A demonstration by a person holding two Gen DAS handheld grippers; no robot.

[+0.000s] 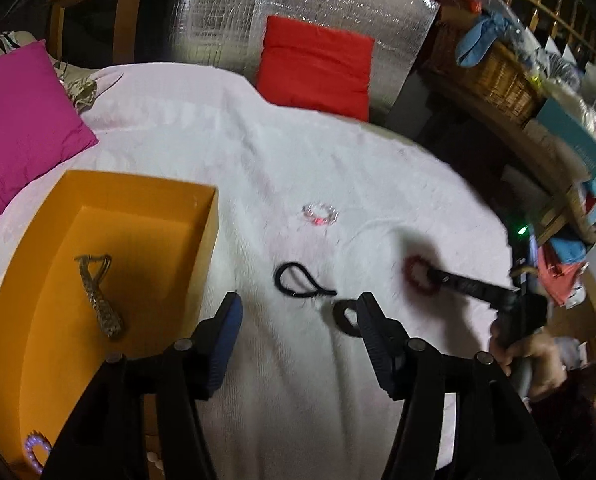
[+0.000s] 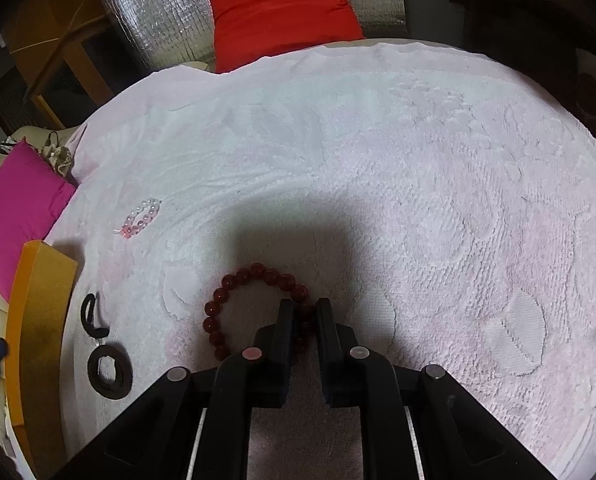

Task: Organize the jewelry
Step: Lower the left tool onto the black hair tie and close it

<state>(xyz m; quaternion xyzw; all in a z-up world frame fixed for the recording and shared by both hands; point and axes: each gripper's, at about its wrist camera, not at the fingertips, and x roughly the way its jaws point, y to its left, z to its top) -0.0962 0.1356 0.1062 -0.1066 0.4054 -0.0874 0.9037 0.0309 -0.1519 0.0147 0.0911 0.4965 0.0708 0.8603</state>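
The right gripper (image 2: pixel 303 308) has its two fingers pinched on the near side of the dark red bead bracelet (image 2: pixel 234 284), which lies on the pink towel (image 2: pixel 417 200). The left gripper (image 1: pixel 298 308) is wide open and holds nothing, with the orange box (image 1: pixel 210 216) at its left. Farther off lie a black cord loop (image 1: pixel 298 284) and a pink bead bracelet (image 1: pixel 319 214).

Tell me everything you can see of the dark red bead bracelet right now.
The dark red bead bracelet is a ring of round, glossy dark red beads, lying flat on the pale pink towel. The right gripper has its jaws nearly closed around the ring's near-right section, one inside, one outside. It lies right of the black hair ties, outside the orange box.
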